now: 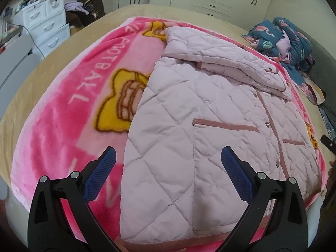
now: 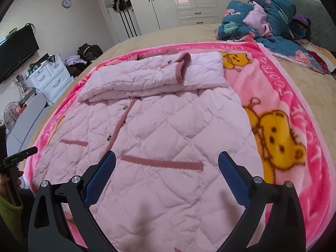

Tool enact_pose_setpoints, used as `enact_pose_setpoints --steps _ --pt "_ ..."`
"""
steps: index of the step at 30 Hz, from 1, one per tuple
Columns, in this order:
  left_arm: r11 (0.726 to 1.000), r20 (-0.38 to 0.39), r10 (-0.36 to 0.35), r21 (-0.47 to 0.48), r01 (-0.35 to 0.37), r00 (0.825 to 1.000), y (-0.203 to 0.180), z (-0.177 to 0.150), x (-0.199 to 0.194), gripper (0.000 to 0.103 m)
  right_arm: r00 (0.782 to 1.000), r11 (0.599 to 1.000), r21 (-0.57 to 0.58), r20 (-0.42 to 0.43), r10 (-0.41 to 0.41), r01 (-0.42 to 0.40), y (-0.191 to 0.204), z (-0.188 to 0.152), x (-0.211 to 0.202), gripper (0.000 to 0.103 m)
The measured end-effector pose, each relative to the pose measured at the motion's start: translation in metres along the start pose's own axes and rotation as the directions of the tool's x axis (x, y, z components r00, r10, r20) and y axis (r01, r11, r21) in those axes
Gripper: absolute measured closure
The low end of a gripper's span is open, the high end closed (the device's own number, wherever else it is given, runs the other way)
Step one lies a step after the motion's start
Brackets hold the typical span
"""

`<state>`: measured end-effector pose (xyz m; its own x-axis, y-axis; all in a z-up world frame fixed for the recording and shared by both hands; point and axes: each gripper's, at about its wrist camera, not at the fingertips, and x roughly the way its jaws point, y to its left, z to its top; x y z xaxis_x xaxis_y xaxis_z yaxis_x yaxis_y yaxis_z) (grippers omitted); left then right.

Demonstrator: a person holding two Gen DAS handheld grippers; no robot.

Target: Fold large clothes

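A pale pink quilted jacket point(image 1: 201, 113) lies front up on a pink cartoon blanket point(image 1: 69, 113), both sleeves folded across its chest. It also shows in the right wrist view point(image 2: 159, 130) on the same blanket point(image 2: 294, 113). My left gripper point(image 1: 168, 161) is open and empty, hovering over the jacket's hem at its left side. My right gripper point(image 2: 167, 163) is open and empty, hovering over the hem near the right pocket trim point(image 2: 161, 162). The tip of the left gripper point(image 2: 23, 154) shows at the left edge of the right wrist view.
The blanket lies on a tan bed point(image 2: 189, 33). A heap of blue patterned bedding point(image 2: 262, 19) sits at the bed's far right. White drawers point(image 2: 50, 75), a clothes pile point(image 2: 84, 56), a TV point(image 2: 14, 52) and white wardrobes point(image 2: 189, 0) stand beyond.
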<state>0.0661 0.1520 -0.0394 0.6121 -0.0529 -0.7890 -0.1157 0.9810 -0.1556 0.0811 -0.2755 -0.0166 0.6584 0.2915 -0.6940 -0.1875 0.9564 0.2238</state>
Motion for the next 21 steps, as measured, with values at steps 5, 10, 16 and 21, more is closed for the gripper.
enact_pose_setpoints --steps 5,10,16,21 --pt "1.000 -0.039 0.000 -0.029 -0.001 0.999 0.007 -0.002 0.008 0.009 1.000 1.000 0.001 -0.011 -0.007 0.007 -0.006 -0.007 -0.002 0.006" --pt "0.995 -0.114 -0.028 -0.101 0.016 0.993 0.023 -0.005 0.023 0.009 1.000 1.000 0.005 -0.015 -0.013 0.013 -0.010 -0.010 -0.005 0.006" --pt "0.986 -0.197 -0.060 -0.166 0.027 0.979 0.035 -0.011 0.038 0.009 0.999 1.000 0.014 -0.021 -0.024 0.024 -0.019 -0.013 -0.009 0.006" --pt "0.988 -0.268 -0.054 -0.151 0.013 0.962 0.031 -0.017 0.052 0.009 0.998 0.999 0.033 -0.048 -0.036 0.038 -0.030 -0.023 -0.009 0.006"
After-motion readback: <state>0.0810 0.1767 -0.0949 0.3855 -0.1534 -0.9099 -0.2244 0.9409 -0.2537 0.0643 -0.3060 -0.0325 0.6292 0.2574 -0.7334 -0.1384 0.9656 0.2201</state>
